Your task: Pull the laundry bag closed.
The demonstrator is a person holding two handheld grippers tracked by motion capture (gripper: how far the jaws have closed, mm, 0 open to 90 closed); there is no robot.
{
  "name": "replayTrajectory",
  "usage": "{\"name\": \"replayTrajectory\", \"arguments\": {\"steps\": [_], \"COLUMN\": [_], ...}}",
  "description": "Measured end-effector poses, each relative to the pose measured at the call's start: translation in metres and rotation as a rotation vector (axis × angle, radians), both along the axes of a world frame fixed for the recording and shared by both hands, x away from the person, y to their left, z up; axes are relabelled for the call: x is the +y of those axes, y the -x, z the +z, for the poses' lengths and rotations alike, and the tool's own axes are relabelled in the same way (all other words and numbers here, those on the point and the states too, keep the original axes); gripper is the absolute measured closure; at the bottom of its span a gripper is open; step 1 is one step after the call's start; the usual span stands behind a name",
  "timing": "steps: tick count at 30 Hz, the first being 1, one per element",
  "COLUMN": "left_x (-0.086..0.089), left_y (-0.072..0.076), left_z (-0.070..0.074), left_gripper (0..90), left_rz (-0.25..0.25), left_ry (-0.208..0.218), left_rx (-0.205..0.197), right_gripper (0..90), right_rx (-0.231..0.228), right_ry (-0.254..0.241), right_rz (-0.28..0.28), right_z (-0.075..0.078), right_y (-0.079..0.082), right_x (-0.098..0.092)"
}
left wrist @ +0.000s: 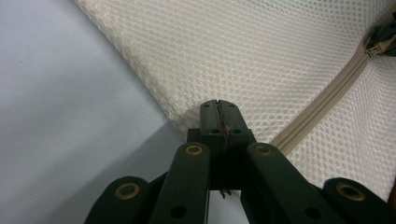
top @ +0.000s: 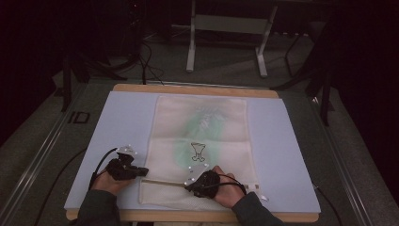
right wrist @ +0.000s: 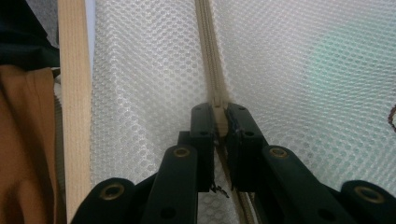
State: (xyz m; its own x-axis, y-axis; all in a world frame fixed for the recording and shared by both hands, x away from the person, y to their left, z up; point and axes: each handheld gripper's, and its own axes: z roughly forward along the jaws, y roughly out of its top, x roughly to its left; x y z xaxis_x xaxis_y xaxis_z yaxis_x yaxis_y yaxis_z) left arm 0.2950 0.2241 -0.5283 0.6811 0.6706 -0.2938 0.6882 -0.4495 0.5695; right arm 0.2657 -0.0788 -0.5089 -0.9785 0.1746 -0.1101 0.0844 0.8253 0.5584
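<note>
Gripping one mesh bag [top: 200,146], one zipper [right wrist: 209,56]

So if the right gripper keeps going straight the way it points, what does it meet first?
The right gripper, shut on the zip pull, points along the zip of the mesh bag. Going straight on, it would follow the zip teeth toward the left gripper at the bag's edge; nothing else seems to lie between, though depth is unclear.

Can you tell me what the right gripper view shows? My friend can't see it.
The right hand-held gripper pinches the beige zipper pull of a white mesh laundry bag. The zipper runs straight ahead, and the table's wooden edge shows at left.
</note>
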Motion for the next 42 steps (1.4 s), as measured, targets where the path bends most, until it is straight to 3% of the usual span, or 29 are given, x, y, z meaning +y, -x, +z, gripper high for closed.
{"name": "replayTrajectory", "arguments": {"steps": [42], "left_x": [0.000], "left_y": [0.000], "left_z": [0.000], "left_gripper": [89.9], "left_rz": [0.005], "left_ry": [0.005], "left_rx": [0.003], "right_gripper": [82.4], "right_rx": [-0.003], "right_ry": [0.026], "right_rz": [-0.036], "right_z": [0.002], "right_y": [0.003], "right_x": [-0.026]}}
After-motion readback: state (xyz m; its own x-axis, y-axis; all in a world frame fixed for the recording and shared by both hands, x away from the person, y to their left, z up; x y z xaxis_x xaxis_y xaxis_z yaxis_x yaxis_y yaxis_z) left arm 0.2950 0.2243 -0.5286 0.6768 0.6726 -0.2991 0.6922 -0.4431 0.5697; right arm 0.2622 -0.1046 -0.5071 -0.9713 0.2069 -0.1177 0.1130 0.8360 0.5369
